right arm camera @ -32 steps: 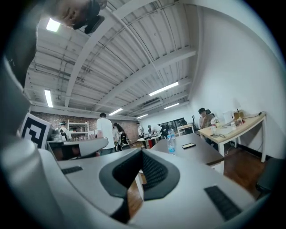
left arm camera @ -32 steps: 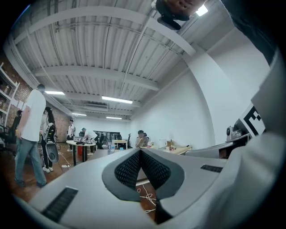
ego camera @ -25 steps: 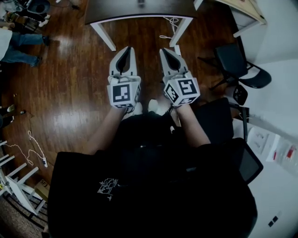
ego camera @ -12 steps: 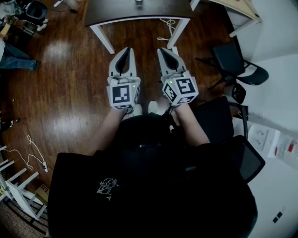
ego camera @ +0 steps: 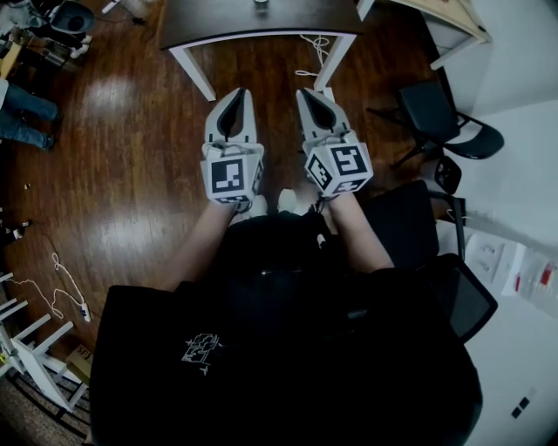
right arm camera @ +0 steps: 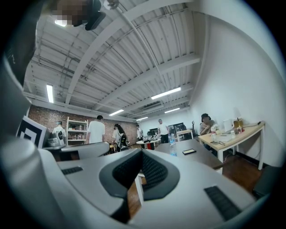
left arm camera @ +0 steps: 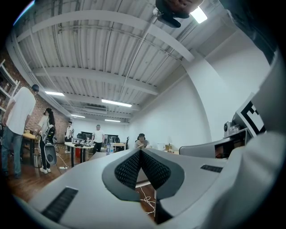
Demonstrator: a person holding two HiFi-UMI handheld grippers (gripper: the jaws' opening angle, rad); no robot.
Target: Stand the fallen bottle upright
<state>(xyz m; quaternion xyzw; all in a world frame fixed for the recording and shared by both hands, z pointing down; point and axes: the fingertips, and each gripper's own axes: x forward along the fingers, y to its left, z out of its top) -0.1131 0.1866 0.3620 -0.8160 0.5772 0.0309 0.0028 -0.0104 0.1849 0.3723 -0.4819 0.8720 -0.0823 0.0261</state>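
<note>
A clear water bottle (right arm camera: 172,150) stands upright on a dark table (right arm camera: 196,157) ahead, beside a flat phone (right arm camera: 189,151). In the head view only a small bit of an object (ego camera: 261,3) shows on the table (ego camera: 261,22) at the top edge. My left gripper (ego camera: 236,92) and right gripper (ego camera: 308,91) are held side by side over the wooden floor, short of the table. Both point level at it. Each has its jaws shut with nothing between them, the ribbed pads (left arm camera: 134,167) meeting at the tip. The left gripper view shows the bottle (left arm camera: 109,148) small and far.
The table has white legs (ego camera: 193,71), with a white cable (ego camera: 314,54) on the floor beneath. Black chairs (ego camera: 445,118) stand to the right. A light wooden desk (right arm camera: 237,134) with a seated person is further right. Several people stand around tables at the back left.
Both grippers stay where they were, still shut. A person's legs at the left edge of the head view have shifted further out of frame.
</note>
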